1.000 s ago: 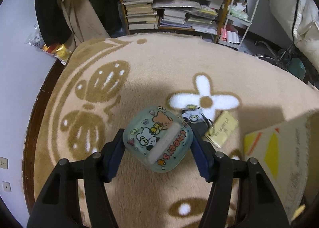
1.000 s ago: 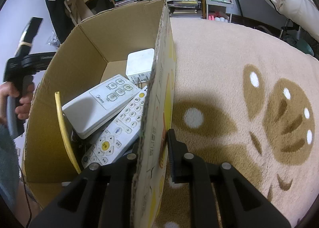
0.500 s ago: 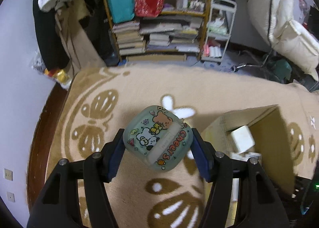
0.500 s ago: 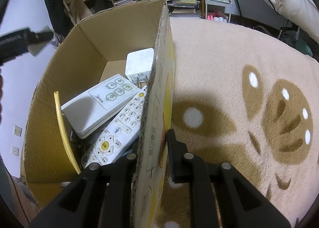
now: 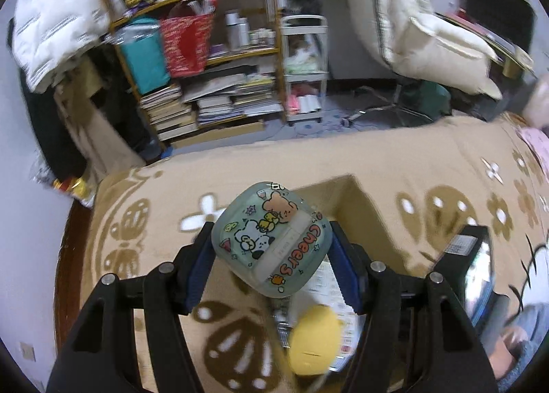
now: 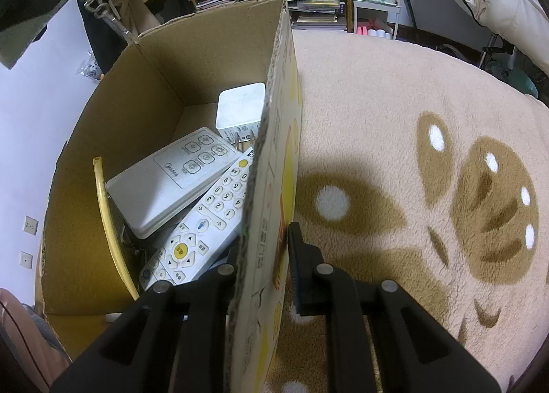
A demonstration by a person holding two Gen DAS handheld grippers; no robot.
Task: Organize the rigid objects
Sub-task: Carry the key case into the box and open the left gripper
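My left gripper (image 5: 274, 255) is shut on a pale green cartoon case (image 5: 272, 238) printed "Cheers", held in the air above the open cardboard box (image 5: 346, 194). My right gripper (image 6: 264, 252) is shut on the box's right wall (image 6: 274, 159), one finger inside and one outside. In the box lie a white Midea remote (image 6: 171, 180), a white numbered remote (image 6: 206, 221), a white square adapter (image 6: 240, 111) and a yellow strip (image 6: 106, 221). A yellow blurred object (image 5: 314, 338) shows below the case.
The box stands on a beige patterned rug (image 6: 411, 152). A bookshelf (image 5: 206, 84) with books and bags, a white cart (image 5: 305, 67) and a white padded chair (image 5: 429, 32) stand beyond the rug's far edge. A bare wall is at the left.
My left gripper has lifted the case from the rug and carried it right, over the box. The right gripper has kept its hold on the box wall.
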